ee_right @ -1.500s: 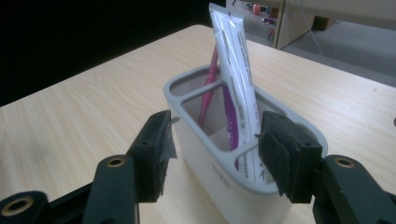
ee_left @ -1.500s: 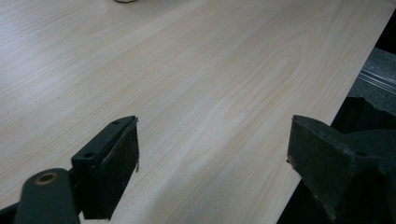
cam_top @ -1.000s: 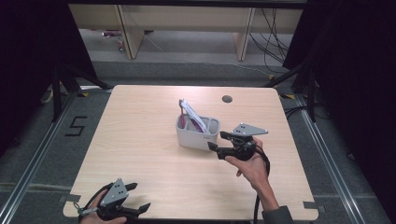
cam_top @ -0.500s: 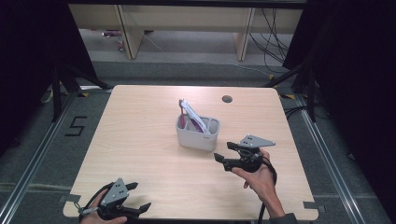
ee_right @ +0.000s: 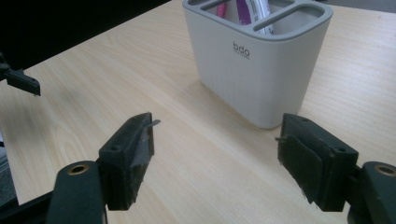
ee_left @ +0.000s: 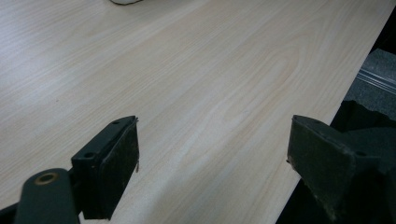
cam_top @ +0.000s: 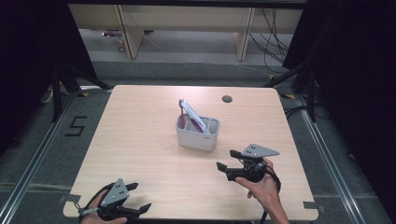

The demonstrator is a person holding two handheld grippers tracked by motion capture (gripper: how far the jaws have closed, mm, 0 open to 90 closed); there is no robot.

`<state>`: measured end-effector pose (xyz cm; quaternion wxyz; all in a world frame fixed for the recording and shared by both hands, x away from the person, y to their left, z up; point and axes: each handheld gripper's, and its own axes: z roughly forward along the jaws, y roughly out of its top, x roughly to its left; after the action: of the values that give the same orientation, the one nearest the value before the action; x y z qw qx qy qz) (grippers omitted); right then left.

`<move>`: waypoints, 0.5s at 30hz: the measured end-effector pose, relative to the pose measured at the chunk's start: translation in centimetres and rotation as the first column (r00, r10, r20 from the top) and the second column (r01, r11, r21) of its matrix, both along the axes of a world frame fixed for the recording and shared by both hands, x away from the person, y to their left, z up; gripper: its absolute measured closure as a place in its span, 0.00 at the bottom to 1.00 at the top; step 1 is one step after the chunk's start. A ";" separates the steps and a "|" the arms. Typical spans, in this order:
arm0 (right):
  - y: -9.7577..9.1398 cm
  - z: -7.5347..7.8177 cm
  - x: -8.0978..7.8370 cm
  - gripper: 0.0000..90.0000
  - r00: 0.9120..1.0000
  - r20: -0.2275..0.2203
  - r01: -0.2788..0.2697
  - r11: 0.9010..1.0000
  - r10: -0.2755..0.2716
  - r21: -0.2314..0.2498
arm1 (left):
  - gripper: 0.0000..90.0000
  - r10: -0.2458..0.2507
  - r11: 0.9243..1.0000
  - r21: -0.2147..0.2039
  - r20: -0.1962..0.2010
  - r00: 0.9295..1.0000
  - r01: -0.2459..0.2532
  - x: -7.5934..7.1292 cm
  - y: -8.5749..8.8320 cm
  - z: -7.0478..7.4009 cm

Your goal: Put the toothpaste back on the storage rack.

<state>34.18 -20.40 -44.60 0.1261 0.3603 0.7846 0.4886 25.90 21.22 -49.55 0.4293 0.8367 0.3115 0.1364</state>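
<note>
A pale grey compartment holder [cam_top: 197, 134] stands mid-table with a purple-and-white tube [cam_top: 190, 113] and a pink item leaning in it. My right gripper [cam_top: 226, 159] hovers to the near right of the holder, apart from it and pointing left. Its jaws have just been opening and stand open, with nothing between them. In the right gripper view [ee_right: 217, 158] the holder [ee_right: 261, 60] sits a short way beyond the jaws. My left gripper [cam_top: 140, 196] rests open at the table's near left corner. In the left gripper view [ee_left: 215, 163] there is bare wood between its jaws.
The light wooden table [cam_top: 140, 140] has a round cable hole [cam_top: 227, 99] at the back right. Its near edge runs just under both hands. Wooden shelving and cables stand on the floor behind, and dark curtains hang at both sides.
My right gripper has drawn back from the holder toward the near edge and sunk lower, its jaws spreading wider. The left gripper has stayed put.
</note>
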 end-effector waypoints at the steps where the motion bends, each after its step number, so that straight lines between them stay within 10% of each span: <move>1: 0.0 -0.1 -0.3 0.30 1.000 -0.015 0.007 1.000 -0.007 0.013 | 0.18 0.003 1.000 -0.013 0.002 1.000 -0.003 0.0 0.0 -0.1; 15: -0.5 -1.8 -3.1 0.25 0.997 -0.060 0.039 0.999 -0.038 0.027 | 0.18 0.005 1.000 -0.009 0.006 1.000 -0.005 0.0 0.0 0.0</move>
<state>31.09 -20.86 -46.38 0.1068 0.3915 0.7739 0.4862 25.87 21.24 -49.55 0.4335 0.8336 0.3131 0.1385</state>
